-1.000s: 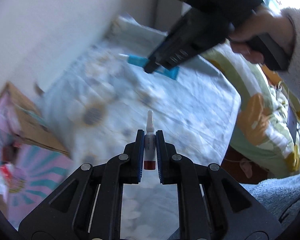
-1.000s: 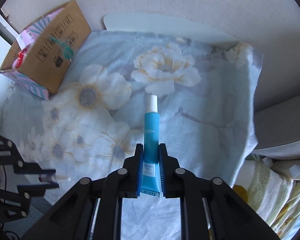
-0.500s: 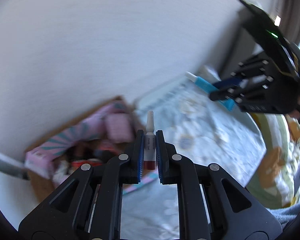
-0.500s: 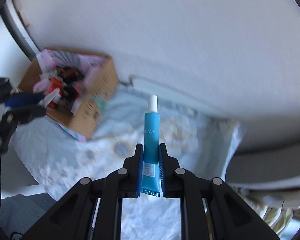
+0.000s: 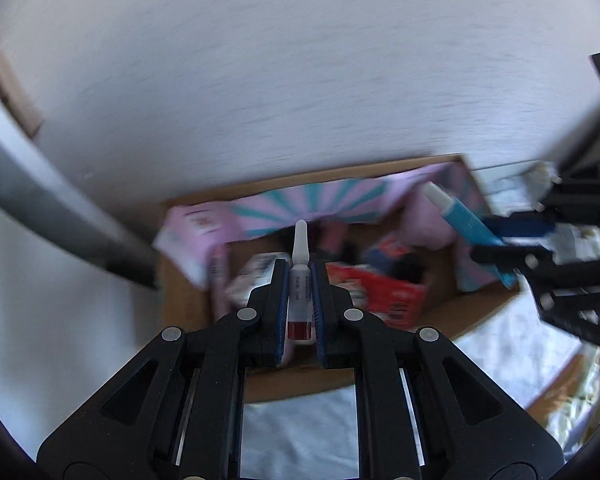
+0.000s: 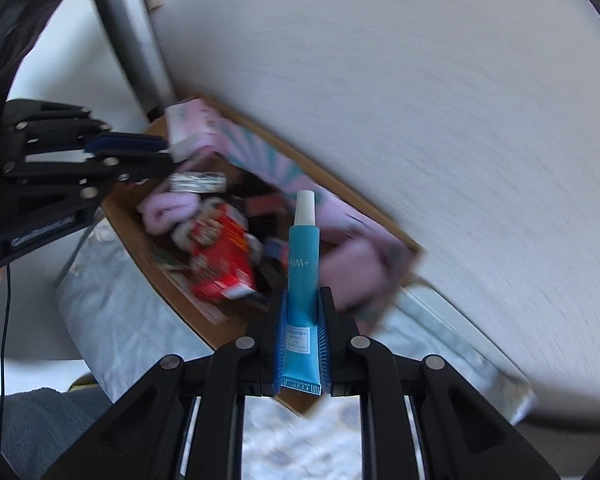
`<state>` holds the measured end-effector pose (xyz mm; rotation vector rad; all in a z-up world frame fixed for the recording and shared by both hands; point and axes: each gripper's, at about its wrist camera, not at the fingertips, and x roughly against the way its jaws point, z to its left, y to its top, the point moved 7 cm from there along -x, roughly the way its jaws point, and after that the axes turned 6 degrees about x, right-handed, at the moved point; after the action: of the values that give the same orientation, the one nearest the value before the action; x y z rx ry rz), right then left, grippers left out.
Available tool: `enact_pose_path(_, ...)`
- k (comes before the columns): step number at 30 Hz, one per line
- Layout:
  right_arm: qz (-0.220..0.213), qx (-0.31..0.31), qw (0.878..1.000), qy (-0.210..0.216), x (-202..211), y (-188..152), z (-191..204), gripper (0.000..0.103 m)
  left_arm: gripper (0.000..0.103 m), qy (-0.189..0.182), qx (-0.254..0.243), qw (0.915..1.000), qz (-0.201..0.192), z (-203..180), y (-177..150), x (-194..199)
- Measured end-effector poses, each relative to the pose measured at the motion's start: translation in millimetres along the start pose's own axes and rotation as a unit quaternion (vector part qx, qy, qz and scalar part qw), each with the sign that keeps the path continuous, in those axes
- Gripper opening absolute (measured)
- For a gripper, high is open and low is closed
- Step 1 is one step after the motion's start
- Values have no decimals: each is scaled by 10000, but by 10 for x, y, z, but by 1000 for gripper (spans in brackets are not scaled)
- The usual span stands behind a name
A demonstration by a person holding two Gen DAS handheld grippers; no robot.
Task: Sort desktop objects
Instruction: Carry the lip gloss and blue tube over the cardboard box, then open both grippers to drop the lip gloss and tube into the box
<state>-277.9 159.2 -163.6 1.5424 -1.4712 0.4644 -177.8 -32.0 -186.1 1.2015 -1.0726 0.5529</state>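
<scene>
Two views show the same moment, and both look down at one open brown cardboard box with pink and teal flaps.

From the left wrist camera, the left gripper (image 5: 300,292) is clamped tight on a small white plastic vial with a dark red bottom and a thin white tip (image 5: 299,280). The vial stands straight out along the fingers, tip pointing away from the hand. The cardboard box (image 5: 260,392) lies right ahead and below that tip, against the pale wall (image 5: 300,80). It is already full of blurry things, with a red packet (image 5: 380,292) among them. Off to the right, the right gripper (image 5: 504,240) reaches in over the far right corner of the box with a blue tube (image 5: 464,220), which slants up and to the left.

From the right wrist camera, the right gripper (image 6: 302,336) squeezes the flat end of the bright blue plastic tube with a white cap (image 6: 303,280). The tube's long side runs straight ahead, cap first, and the box (image 6: 148,252) sits under and beyond the cap. The left gripper (image 6: 140,160) pokes in from the left, over the box's far corner; its vial is too blurry to make out here.

Both hands look about equally near. The next move is probably a drop, so each thing must hang over the open box, not over the flowery blue cloth (image 6: 112,312) beside it.
</scene>
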Motion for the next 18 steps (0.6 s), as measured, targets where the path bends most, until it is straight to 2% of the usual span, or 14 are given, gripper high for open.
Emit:
enact_pose_path(1, 2, 64, 10000, 37, -53, 54, 65, 14, 10, 123, 4, 9999, 1, 65, -12, -35)
enact_pose_path(7, 101, 336, 9989, 295, -372, 275, 377, 14, 10, 186, 195, 9995, 192, 309, -94, -253)
enact_pose_path(15, 228, 414, 9980, 425, -593, 357, 450, 14, 10, 98, 281, 9992, 280, 347, -91, -363)
enact_pose_path(16, 246, 428, 9978, 431, -612, 357, 456, 14, 15, 71, 264, 9993, 271, 322, -90, -368)
enact_pose_path(17, 268, 445, 9978, 416, -622, 355, 459, 14, 23, 52, 270, 9991, 312, 308, -92, -376)
enact_pose_path(18, 333, 472, 9974, 437, -643, 344, 472, 14, 59, 44, 343, 9984, 444, 299, -108, -400)
